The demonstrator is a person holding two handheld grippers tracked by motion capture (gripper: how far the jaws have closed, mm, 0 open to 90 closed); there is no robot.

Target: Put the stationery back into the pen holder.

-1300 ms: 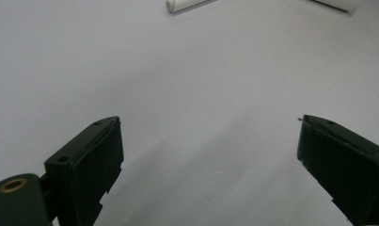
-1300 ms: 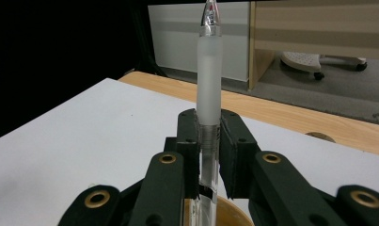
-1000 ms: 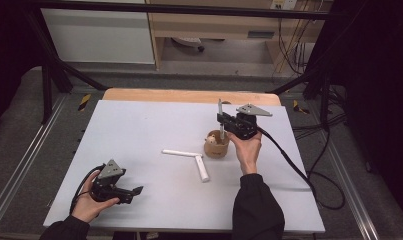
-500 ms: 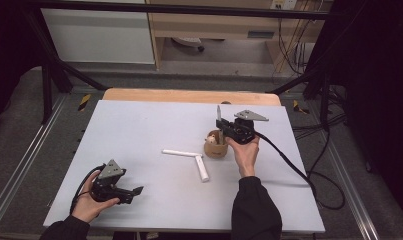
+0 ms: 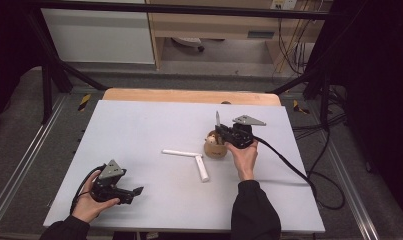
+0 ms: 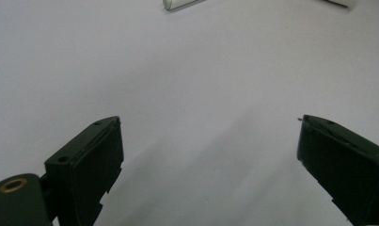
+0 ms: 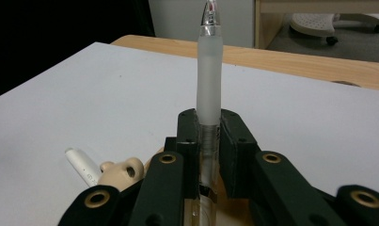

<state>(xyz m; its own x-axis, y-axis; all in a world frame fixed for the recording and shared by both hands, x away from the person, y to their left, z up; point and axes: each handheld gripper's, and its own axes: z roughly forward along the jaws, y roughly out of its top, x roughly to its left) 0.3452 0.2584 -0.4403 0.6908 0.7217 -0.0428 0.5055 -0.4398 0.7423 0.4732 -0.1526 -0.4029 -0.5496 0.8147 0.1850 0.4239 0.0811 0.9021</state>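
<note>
Both hands low, right gripper (image 7: 209, 136) pen-clamped (image 7: 209, 80).

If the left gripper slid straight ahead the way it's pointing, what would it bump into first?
Probably a white pen lying on the table. The left gripper, jaws open, faces bare tabletop first, then the pen; its exact line is hard to judge.

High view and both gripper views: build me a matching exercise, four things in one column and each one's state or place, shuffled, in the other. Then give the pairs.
Things
1. pen
2. left gripper
3. two white markers
4. wooden holder

States or places
A. open over bare table, holding nothing
B. lying on the table near its middle, ends meeting in a corner
C. clamped upright between the jaws of the right gripper
D. standing on the table just below the right gripper

Pairs: 1-C, 2-A, 3-B, 4-D
</note>
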